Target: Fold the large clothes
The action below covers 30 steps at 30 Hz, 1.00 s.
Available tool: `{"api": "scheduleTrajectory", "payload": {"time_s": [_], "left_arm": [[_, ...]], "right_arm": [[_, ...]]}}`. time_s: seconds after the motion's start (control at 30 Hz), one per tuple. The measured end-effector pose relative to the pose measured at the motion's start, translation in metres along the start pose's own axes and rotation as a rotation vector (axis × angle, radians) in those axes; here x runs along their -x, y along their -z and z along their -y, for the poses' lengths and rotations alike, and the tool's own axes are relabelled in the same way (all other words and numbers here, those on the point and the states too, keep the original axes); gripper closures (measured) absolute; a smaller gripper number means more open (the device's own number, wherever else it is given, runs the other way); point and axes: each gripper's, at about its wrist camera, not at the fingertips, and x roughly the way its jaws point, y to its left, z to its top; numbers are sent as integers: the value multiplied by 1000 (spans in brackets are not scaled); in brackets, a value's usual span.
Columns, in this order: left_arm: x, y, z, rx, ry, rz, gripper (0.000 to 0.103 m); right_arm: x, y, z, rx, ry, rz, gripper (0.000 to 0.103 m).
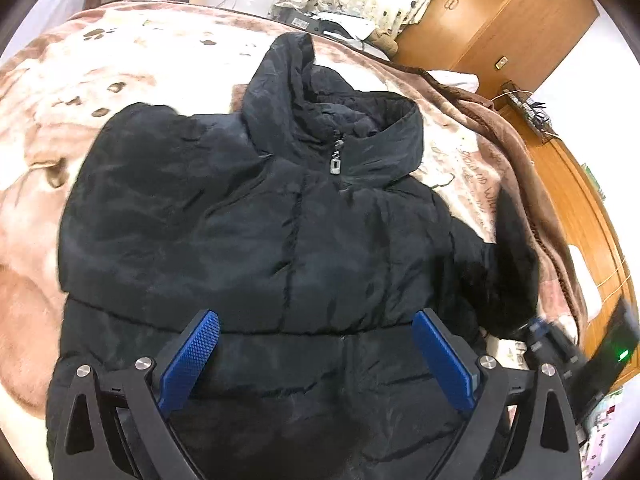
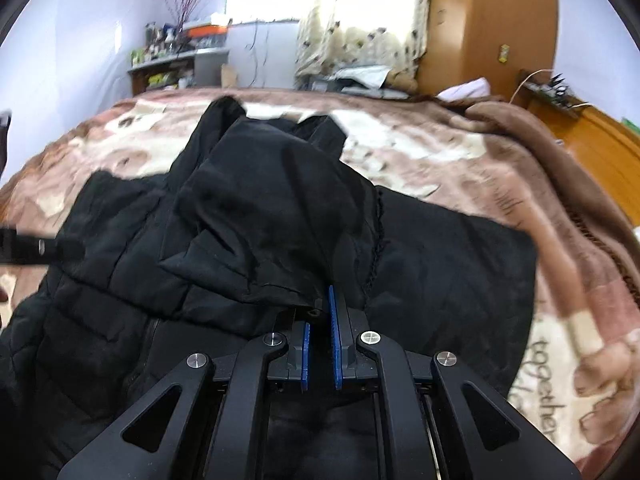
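The bed (image 1: pixel 132 60), under its brown and cream blanket (image 1: pixel 48 160), filled both of your views, with a wooden wardrobe (image 1: pixel 500 28) and a curtained window (image 2: pixel 360 12) behind it. On the blanket lay the black padded jacket (image 1: pixel 248 240), front up and zipped, its hood (image 1: pixel 320 92) pointing away from you toward the far side of the bed. Its long axis ran from hem to hood, almost straight along the line your left gripper (image 1: pixel 316 356) pointed.

Your left gripper hung over the lower body of the jacket with its blue pads (image 1: pixel 192 356) spread wide and nothing between them; the fabric lay beneath and beyond them, and I could not tell whether the tips touched it.

Your right gripper (image 2: pixel 320 344) was the one at work. Its pads stood nearly together, and a fold of black cloth, which looked like the sleeve (image 2: pixel 272 216) on that side, ran from just ahead of the tips and draped up and leftward over the jacket's body. I judged that you had it pinched, though the very point of the grip sat half hidden under the cloth.

So the relation that mattered was crosswise: the sleeve needed to travel across the long axis, toward the zip line (image 1: pixel 290 248), and your right hand was already on it. Your left hand was the nearer one to the hem and was free to steady the body.
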Motion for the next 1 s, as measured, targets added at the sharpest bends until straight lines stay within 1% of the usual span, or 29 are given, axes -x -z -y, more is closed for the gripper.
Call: {"api": "scheduleTrajectory", "payload": {"time_s": [0.07,0.13,0.23,0.3,0.33,0.4,0.43,0.5,0.53,0.57,0.6,0.7,0.77,0.83,0.93,0.97,1.0], "left_arm": [[-6,-4,7,-7,23,-13,5],[-17,-8,15,-8,79,-39,5],[-36,-13,32,-3,155,-84,5],[-50,-15,46,-26,160,-112,5],[-57,-16,51,-41,153,-123,5],[-73,-16,60,-61,128,-148,5],[-82,-16,64,-60,115,-173,5],[-93,-15,71,-75,116,-189,5],[-96,-14,74,-85,107,-192,5],[-100,-14,76,-90,94,-193,5],[-104,-14,78,-86,75,-196,5],[-106,-13,81,-58,56,-173,5],[-108,-12,85,-59,25,-177,5],[-111,-11,90,-81,-35,-172,10],[-110,-2,104,-150,-128,-172,10],[-109,1,105,-157,-130,-174,10],[-108,6,106,-139,-104,-181,10]], "right_arm": [[-11,5,-3,-8,-42,-34,95],[-22,11,-4,-26,-85,-77,95],[-33,19,-4,-46,-133,-111,95],[-37,25,-4,-40,-144,-122,95],[-37,26,-4,-39,-140,-122,94],[-41,28,-4,-38,-160,-134,90],[-41,29,-3,-44,-169,-137,87],[-38,31,0,-48,-187,-137,77],[-36,31,0,-45,-185,-136,74],[-34,33,0,-40,-184,-137,66],[-32,33,1,-34,-183,-143,63],[-25,40,8,-36,-201,-157,61],[-17,47,17,-53,-212,-166,61],[-10,52,27,-76,-214,-176,61],[2,56,38,-93,-197,-165,61],[7,57,42,-98,-186,-154,61],[11,57,45,-96,-181,-141,61]]}}
